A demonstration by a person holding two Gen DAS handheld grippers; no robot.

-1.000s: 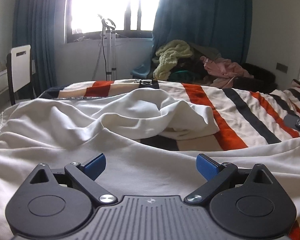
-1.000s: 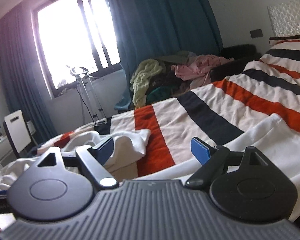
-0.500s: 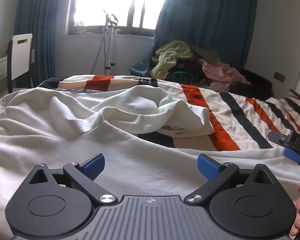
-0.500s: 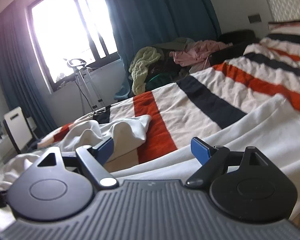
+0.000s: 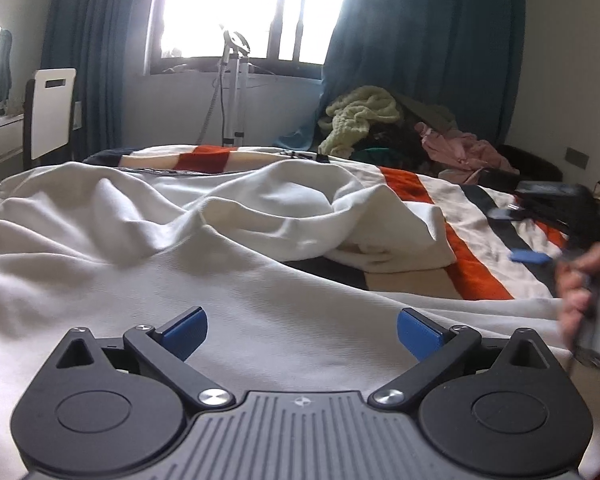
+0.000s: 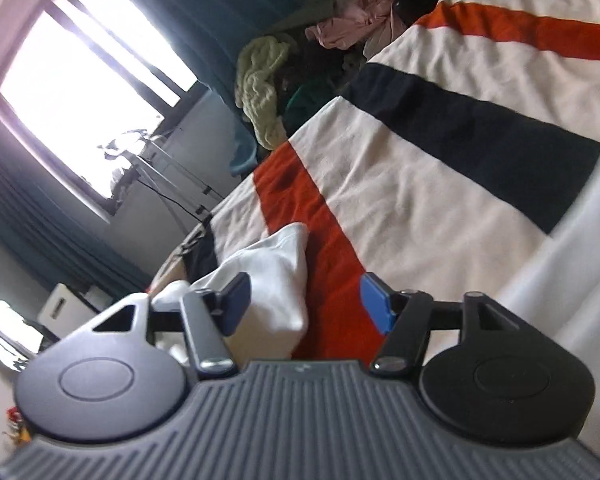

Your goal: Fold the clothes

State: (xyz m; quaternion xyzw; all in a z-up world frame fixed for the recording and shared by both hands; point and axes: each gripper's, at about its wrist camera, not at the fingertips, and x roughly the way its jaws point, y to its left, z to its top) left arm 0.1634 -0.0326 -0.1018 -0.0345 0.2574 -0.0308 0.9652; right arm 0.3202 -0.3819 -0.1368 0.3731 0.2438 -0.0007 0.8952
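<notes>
You are working over a white garment (image 5: pixel 228 280) that is lying crumpled across the striped bedspread (image 6: pixel 460 184), its long axis running left to right in front of you. Your left gripper (image 5: pixel 302 330) is hovering just above the garment's near cloth, jaws wide apart and holding nothing. Your right gripper (image 6: pixel 305 300) is tilting toward the bunched sleeve end (image 6: pixel 276 280), jaws just closing but not yet pinching it, so your right hand is the nearer one.
</notes>
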